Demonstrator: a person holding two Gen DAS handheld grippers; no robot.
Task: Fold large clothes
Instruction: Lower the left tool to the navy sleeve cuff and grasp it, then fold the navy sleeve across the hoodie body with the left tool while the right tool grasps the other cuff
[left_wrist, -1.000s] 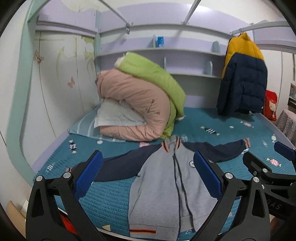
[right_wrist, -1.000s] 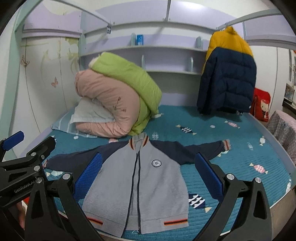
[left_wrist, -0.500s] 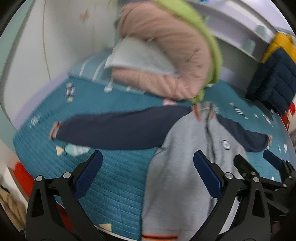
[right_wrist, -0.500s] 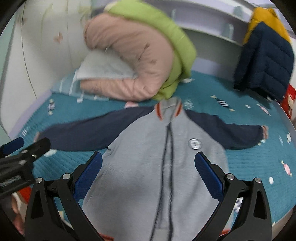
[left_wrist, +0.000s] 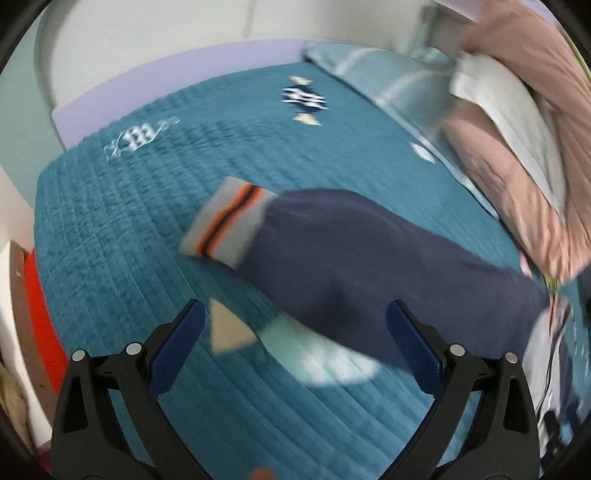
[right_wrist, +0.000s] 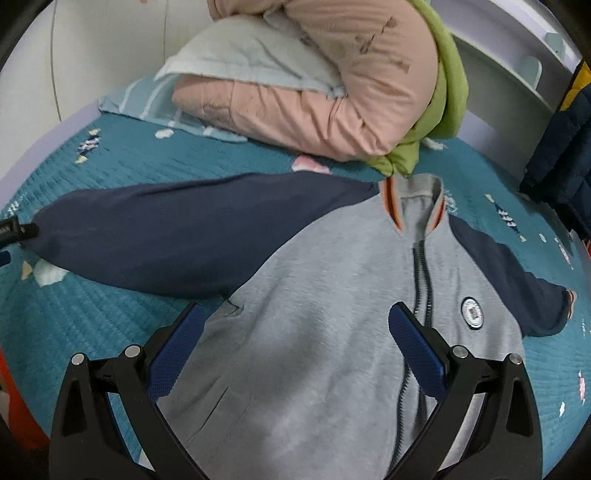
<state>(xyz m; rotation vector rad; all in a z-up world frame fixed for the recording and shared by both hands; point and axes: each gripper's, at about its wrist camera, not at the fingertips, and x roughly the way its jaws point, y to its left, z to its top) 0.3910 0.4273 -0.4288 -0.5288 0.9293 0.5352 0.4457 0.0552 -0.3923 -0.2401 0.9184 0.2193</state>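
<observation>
A: Jacket (right_wrist: 332, 332) flat on bed (right_wrist: 74, 325), zipped. Claws?
B: Left claw (left_wrist: 295, 332), right claw (right_wrist: 295, 332) both wide, empty. Soft, floppy, light; pinch the striped cuff (left_wrist: 225, 221).

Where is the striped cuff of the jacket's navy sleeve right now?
In the left wrist view the striped cuff lies flat on the teal bedspread, ahead of the open left claw, up and left of centre.

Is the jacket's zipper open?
No, in the right wrist view the jacket lies flat with its zipper closed up to the collar.
</observation>
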